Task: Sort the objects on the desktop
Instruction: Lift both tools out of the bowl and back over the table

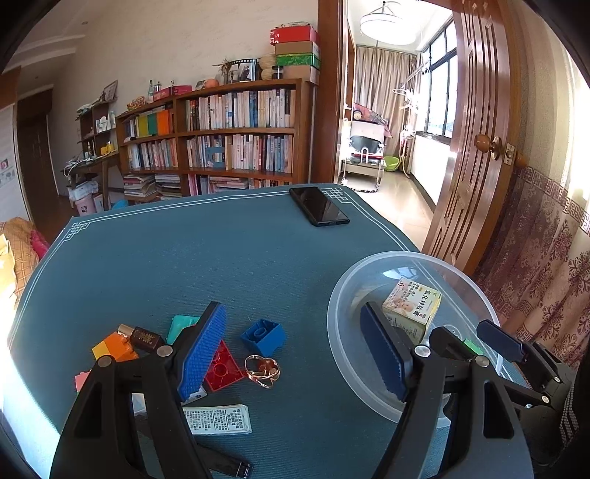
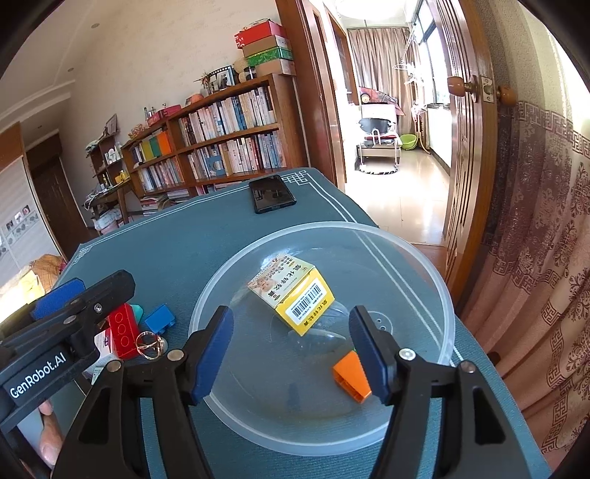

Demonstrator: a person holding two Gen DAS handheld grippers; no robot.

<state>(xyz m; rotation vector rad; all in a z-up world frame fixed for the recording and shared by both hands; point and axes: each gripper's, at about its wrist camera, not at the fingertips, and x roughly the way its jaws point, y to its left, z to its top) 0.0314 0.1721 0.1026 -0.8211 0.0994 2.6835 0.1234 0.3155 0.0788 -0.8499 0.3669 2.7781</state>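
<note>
While both jaws are held wide and empty, left gripper (image 1: 295,353) beside toy bricks (image 1: 263,336), right gripper (image 2: 291,350) over clear bowl (image 2: 424,258), medicine box (image 2: 291,294) and orange brick (image 2: 350,377) seen inside.

A wooden bookcase (image 1: 217,136) packed with books stands along the far cream wall (image 1: 155,48), boxes (image 1: 295,48) stacked on its right end. Right of it, an open carved door (image 1: 475,140) shows a sunlit tiled floor (image 1: 398,199), curtains (image 1: 383,77), a window (image 1: 438,88) and a round ceiling lamp (image 1: 387,22).
</note>
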